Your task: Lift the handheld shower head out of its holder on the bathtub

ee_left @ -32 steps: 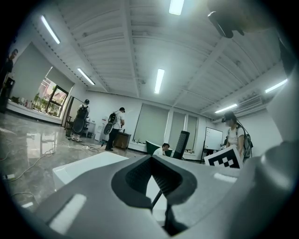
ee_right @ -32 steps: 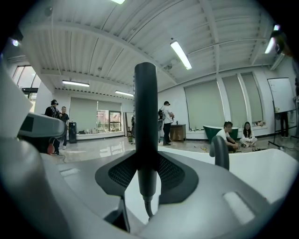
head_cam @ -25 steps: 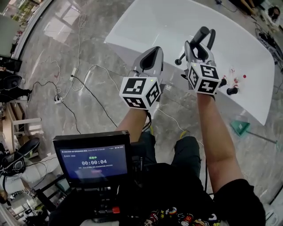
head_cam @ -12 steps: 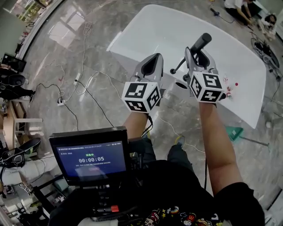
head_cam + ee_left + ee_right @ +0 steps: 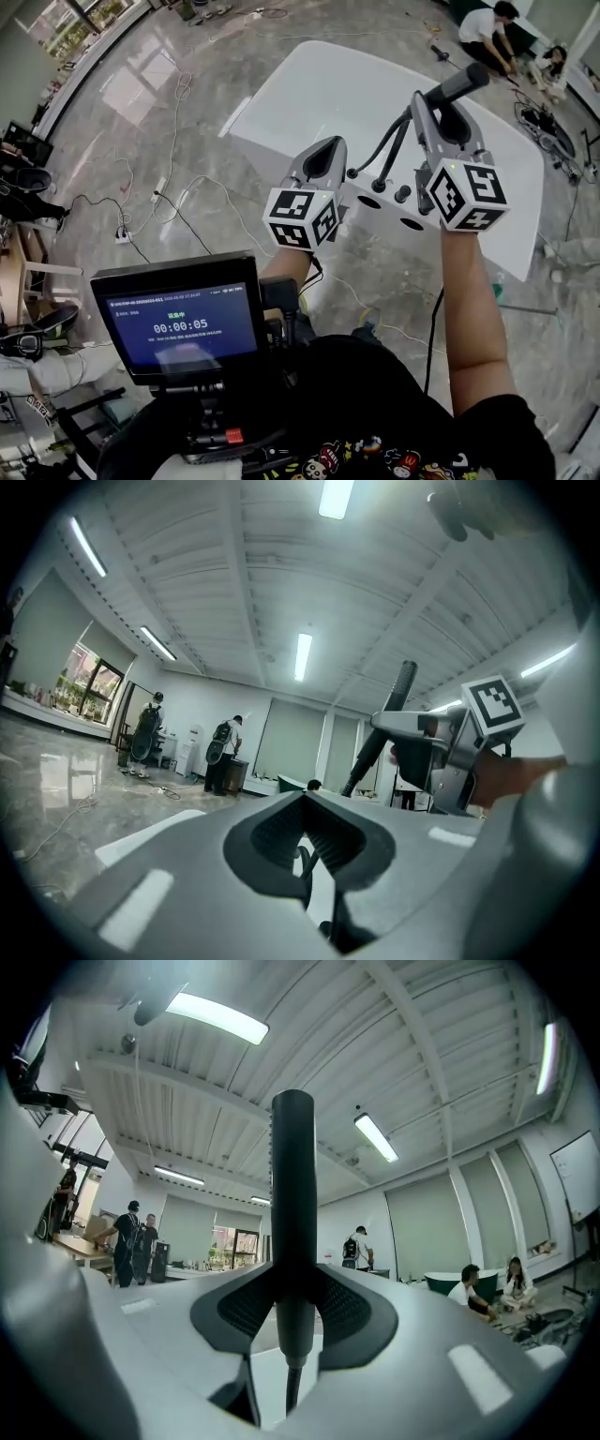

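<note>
- Head view puts the left gripper [image 5: 323, 155] at the near edge of the white bathtub [image 5: 319, 84]; its fingers are pressed together on nothing and it takes no part in the lift.
- Between the grippers, dark knobs [image 5: 403, 193] and openings [image 5: 369, 201] sit on the tub's near rim. Which opening is the holder I cannot tell, but none holds the shower head.
- A dark hose [image 5: 389, 155] rises from the rim to the right.
- Right gripper [image 5: 441, 112] has its fingers clamped on the black shower head [image 5: 459, 84], raised above the rim. The lift looks essentially done, with at most carrying it clear left.
</note>
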`<state>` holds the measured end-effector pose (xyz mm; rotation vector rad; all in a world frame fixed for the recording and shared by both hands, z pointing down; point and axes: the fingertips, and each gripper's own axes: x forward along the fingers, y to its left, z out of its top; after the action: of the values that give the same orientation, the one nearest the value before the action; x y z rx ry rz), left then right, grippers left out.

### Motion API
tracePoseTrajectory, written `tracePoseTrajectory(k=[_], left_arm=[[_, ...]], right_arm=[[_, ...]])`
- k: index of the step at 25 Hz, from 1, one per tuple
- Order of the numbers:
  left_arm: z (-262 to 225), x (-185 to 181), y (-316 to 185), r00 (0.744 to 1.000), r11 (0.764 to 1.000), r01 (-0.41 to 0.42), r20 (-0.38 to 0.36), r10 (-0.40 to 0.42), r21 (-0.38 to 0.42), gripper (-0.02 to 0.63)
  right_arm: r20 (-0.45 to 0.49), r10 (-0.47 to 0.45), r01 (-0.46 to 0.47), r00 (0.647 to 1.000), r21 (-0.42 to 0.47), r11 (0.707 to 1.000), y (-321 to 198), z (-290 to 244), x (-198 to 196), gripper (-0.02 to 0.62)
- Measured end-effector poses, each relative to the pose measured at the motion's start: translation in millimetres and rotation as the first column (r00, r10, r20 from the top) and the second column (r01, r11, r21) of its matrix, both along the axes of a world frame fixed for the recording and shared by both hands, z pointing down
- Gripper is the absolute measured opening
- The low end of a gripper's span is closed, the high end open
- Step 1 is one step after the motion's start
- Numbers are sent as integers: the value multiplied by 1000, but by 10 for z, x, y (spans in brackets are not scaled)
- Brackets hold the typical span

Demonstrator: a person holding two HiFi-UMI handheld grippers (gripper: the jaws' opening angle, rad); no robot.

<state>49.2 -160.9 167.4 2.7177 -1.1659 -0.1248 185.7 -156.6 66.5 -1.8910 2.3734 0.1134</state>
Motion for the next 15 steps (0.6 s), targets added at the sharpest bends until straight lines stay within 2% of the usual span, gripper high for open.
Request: tracePoseTrajectory(k=[5, 15], left_arm=[[-202, 118, -8, 1000, 999, -1, -11, 1, 35, 1], [-555, 319, -59, 1000, 996, -12, -21, 14, 91, 1]], right_arm=[[-12, -3, 4, 1000, 49, 999, 190, -269, 140, 158], [0, -15, 15, 1000, 39, 999, 353, -262, 159, 158]])
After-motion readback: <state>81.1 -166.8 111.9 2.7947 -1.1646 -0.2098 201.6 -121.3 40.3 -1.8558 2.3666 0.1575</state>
